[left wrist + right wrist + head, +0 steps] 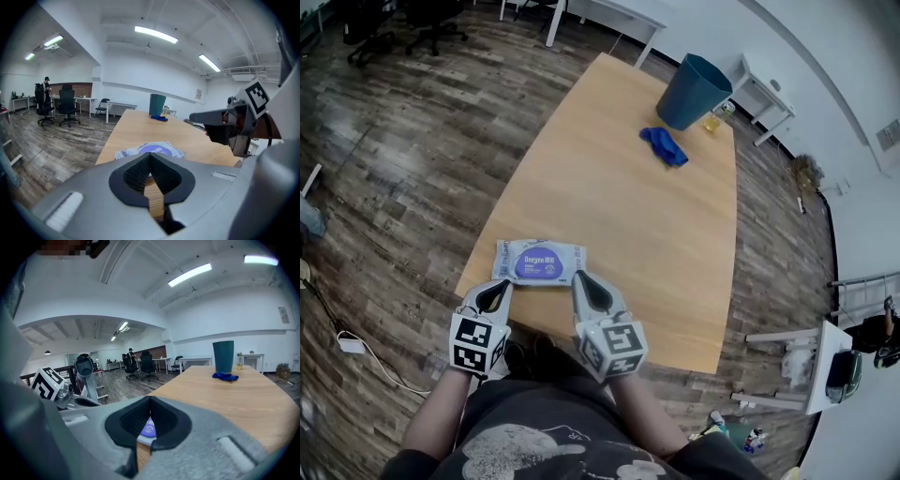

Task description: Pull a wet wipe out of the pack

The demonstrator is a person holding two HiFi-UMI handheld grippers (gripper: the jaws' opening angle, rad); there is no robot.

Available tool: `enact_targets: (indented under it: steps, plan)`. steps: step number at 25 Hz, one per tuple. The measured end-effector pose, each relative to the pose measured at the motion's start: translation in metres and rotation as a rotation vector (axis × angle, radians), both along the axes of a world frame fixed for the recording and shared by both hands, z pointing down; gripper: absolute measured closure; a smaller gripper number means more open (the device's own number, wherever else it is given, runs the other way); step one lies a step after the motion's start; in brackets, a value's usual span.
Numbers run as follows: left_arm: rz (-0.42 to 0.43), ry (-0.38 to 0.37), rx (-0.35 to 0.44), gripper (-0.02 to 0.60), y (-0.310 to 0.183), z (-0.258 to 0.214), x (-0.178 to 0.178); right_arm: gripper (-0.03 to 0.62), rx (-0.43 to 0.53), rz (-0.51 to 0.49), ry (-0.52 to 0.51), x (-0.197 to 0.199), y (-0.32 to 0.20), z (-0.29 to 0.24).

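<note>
A flat pack of wet wipes (539,262), white with a purple label, lies near the front edge of the wooden table (656,234). It shows past the jaws in the left gripper view (151,150) and as a purple sliver in the right gripper view (149,428). My left gripper (499,292) is shut and empty, its tip just short of the pack's near left corner. My right gripper (586,284) is shut and empty too, at the pack's near right corner. Whether either tip touches the pack I cannot tell.
A dark teal bin (694,91) stands at the table's far end, a crumpled blue cloth (664,145) in front of it and a small bottle (714,119) beside it. Office chairs (57,105) and desks stand beyond on the wooden floor. A white side table (816,366) is at the right.
</note>
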State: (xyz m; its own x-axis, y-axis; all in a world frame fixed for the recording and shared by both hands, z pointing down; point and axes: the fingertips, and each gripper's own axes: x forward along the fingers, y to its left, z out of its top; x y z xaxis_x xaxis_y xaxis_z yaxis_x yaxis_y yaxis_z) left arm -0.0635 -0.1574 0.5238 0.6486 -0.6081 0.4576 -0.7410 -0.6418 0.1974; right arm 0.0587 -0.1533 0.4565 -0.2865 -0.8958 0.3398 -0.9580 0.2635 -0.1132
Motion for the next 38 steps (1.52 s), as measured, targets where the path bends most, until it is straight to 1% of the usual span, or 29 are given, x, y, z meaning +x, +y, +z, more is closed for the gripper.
enact_targets:
  steps: [7,12,15,18,21,25,28,30,32,34,36,38]
  plan:
    - [-0.006,-0.077,-0.079,0.563,-0.011,0.029,0.002,0.602,-0.036,-0.039,0.004,0.003,-0.02,0.013]
    - [0.029,-0.141,-0.137,0.563,-0.021,0.048,0.007,0.602,-0.117,-0.103,0.042,0.001,-0.029,0.035]
    - [0.038,-0.181,-0.161,0.563,-0.024,0.057,0.007,0.602,-0.144,-0.129,0.047,0.002,-0.031,0.047]
    - [0.035,-0.197,-0.183,0.563,-0.025,0.061,0.008,0.603,-0.167,-0.131,0.045,0.006,-0.034,0.054]
    - [0.033,-0.211,-0.202,0.563,-0.025,0.066,0.007,0.602,-0.197,-0.16,0.063,0.004,-0.034,0.062]
    - [0.049,-0.227,-0.25,0.563,-0.022,0.073,0.009,0.602,-0.209,-0.225,0.107,-0.001,-0.036,0.068]
    - [0.041,-0.232,-0.264,0.563,-0.022,0.076,0.01,0.602,-0.205,-0.285,0.165,-0.005,-0.039,0.071]
    - [0.038,-0.236,-0.27,0.565,-0.022,0.078,0.012,0.6,-0.205,-0.342,0.203,-0.011,-0.039,0.076]
    - [0.039,-0.24,-0.273,0.565,-0.021,0.08,0.012,0.548,-0.219,-0.409,0.238,-0.019,-0.038,0.084]
    - [0.04,-0.236,-0.28,0.564,-0.018,0.081,0.012,0.513,-0.238,-0.471,0.281,-0.027,-0.037,0.092]
    - [0.043,-0.228,-0.292,0.563,-0.018,0.082,0.012,0.451,-0.247,-0.537,0.322,-0.036,-0.035,0.099]
    - [0.054,-0.225,-0.304,0.563,-0.019,0.083,0.012,0.373,-0.253,-0.605,0.356,-0.045,-0.035,0.105]
